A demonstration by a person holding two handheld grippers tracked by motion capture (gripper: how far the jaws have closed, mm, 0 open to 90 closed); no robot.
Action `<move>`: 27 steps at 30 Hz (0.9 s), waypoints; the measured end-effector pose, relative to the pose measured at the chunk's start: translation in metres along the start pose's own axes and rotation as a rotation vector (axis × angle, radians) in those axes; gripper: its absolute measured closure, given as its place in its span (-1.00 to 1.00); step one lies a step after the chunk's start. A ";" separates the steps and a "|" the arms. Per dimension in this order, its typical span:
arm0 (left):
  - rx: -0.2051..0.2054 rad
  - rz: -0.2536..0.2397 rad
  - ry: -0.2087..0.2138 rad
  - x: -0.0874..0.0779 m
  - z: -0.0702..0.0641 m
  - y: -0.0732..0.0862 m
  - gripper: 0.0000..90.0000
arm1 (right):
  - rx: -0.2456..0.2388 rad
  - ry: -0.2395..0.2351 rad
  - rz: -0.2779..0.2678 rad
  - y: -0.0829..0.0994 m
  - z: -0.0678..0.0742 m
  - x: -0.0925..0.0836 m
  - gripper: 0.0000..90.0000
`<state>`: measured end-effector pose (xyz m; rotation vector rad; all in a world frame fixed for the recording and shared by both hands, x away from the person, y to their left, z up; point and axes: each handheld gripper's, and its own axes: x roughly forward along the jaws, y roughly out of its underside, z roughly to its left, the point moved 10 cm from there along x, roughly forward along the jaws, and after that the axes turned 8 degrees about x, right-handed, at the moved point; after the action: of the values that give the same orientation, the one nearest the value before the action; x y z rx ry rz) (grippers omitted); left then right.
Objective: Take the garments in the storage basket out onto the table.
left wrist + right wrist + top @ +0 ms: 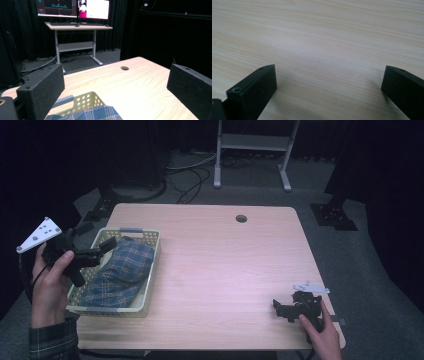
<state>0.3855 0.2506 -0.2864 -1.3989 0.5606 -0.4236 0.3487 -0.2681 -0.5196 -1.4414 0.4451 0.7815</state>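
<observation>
The cloth (119, 272) lies in the basket (148, 270) at the frame's left. The left gripper (102, 248), jaws wide and empty, hangs over its upper edge. To pick well, drop straight down, clear of the basket rim, and pinch a raised fold, probably near the top. The right gripper (278, 309), also spread wide, rests at lower right. Bare table (225, 265) fills the centre.
</observation>
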 end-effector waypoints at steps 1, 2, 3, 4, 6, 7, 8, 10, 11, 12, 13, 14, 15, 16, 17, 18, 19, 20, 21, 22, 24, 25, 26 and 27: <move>0.003 0.005 -0.004 -0.001 0.001 0.001 -0.98 | 0.000 0.000 0.000 0.000 0.000 0.000 -1.00; 0.006 0.012 -0.009 -0.001 0.002 0.002 -0.98 | 0.000 0.000 0.000 0.000 0.000 0.000 -1.00; 0.005 0.017 -0.011 -0.002 0.003 0.003 -0.98 | 0.000 0.000 0.000 0.000 0.000 0.000 -1.00; 0.006 0.022 -0.013 -0.002 0.004 0.004 -0.98 | 0.000 0.000 0.000 0.000 0.000 0.000 -1.00; 0.007 0.043 -0.015 -0.003 0.006 0.007 -0.98 | 0.000 0.000 0.000 0.000 0.000 0.000 -1.00; 0.007 0.051 -0.015 -0.003 0.006 0.008 -0.98 | 0.000 0.000 0.000 0.000 0.000 0.000 -1.00; 0.004 0.061 -0.014 -0.004 0.007 0.010 -0.98 | 0.000 0.000 0.000 0.000 0.000 0.000 -1.00; 0.002 0.086 -0.014 -0.004 0.008 0.014 -0.98 | 0.000 0.000 0.000 0.000 0.000 0.000 -1.00; 0.003 0.098 -0.012 -0.004 0.009 0.016 -0.98 | 0.000 0.000 0.000 0.000 0.000 0.000 -1.00; 0.000 0.105 -0.008 -0.004 0.009 0.018 -0.98 | 0.000 0.000 0.000 0.000 0.000 0.000 -1.00; -0.005 0.117 -0.001 -0.003 0.008 0.020 -0.98 | 0.000 0.000 0.000 0.000 0.000 0.000 -1.00; -0.005 0.125 0.004 -0.003 0.008 0.022 -0.98 | 0.000 0.000 0.000 0.000 0.000 0.000 -1.00; -0.007 0.134 0.005 -0.003 0.008 0.023 -0.98 | 0.000 0.000 0.000 0.000 0.000 0.000 -1.00; -0.007 0.141 0.008 -0.003 0.008 0.025 -0.98 | 0.000 0.000 0.000 0.000 0.000 0.000 -1.00; -0.009 0.150 0.014 -0.003 0.008 0.026 -0.98 | 0.000 0.000 0.000 0.000 0.000 0.000 -1.00; -0.010 0.159 0.018 -0.003 0.008 0.028 -0.98 | 0.000 0.000 0.000 0.000 0.000 0.000 -1.00; -0.012 0.166 0.022 -0.002 0.007 0.029 -0.98 | 0.000 0.000 0.000 0.000 0.000 0.000 -1.00; -0.011 0.174 0.024 -0.002 0.007 0.030 -0.98 | 0.000 0.000 0.000 0.000 0.000 0.000 -1.00; -0.013 0.181 0.029 -0.002 0.007 0.032 -0.98 | 0.000 0.000 0.000 0.000 0.000 0.000 -1.00; -0.015 0.186 0.031 -0.002 0.007 0.033 -0.98 | 0.000 0.000 0.000 0.000 0.000 0.000 -1.00; -0.017 0.197 0.033 -0.002 0.007 0.035 -0.98 | 0.000 0.000 0.000 0.000 0.000 0.000 -1.00; -0.015 0.205 0.032 -0.002 0.007 0.037 -0.98 | 0.000 0.000 0.000 0.000 0.000 0.000 -1.00; -0.015 0.212 0.032 -0.002 0.007 0.038 -0.98 | 0.000 0.000 0.000 0.000 0.000 0.000 -1.00; -0.013 0.220 0.032 -0.002 0.008 0.039 -0.98 | 0.000 0.000 0.000 0.000 0.000 0.000 -1.00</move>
<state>0.3869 0.2631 -0.3243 -1.3281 0.7361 -0.2665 0.3487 -0.2681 -0.5196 -1.4415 0.4450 0.7817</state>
